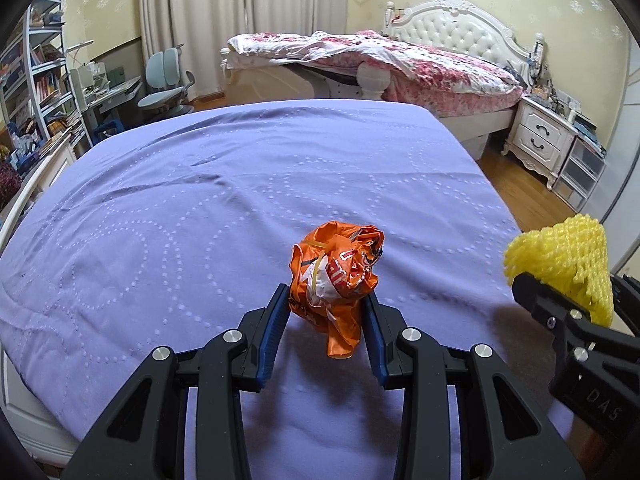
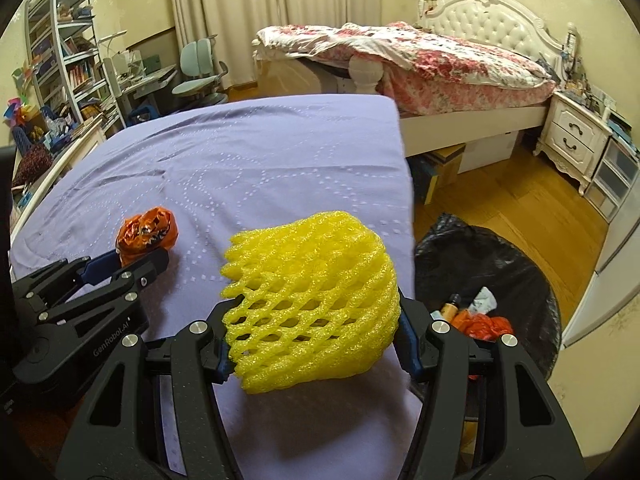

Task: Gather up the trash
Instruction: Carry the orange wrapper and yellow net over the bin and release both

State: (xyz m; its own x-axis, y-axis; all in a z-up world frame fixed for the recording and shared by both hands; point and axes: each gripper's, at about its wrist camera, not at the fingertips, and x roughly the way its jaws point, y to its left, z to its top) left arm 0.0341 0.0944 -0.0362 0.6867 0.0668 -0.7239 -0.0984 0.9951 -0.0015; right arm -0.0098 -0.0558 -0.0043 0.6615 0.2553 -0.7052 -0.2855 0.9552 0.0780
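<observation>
Trash is held in both claws above the purple bedspread [image 1: 240, 184]: a crumpled orange wrapper [image 1: 336, 276] is pinched between the blue pads of the left gripper [image 1: 329, 312], and a yellow foam fruit net [image 2: 312, 300] is squeezed between the jaws of the right gripper [image 2: 314, 332]. Both pieces are carried clear of the cloth, with shadows cast beneath them. The relation that matters is seen in the right wrist view: a bin lined with a black bag [image 2: 480, 264] stands on the wooden floor just past the bed's right edge, to the right of the net and lower than it, so the right hand is judged the nearer and the left is well apart from it, further left over the bed. The net's open tube is seen pointing up and away from the claw. Some rubbish, among it something orange and a small bottle, is already visible in the bin, though its near rim is cut off by the right gripper's arm, and the bin is not visible at all from the left wrist.
</observation>
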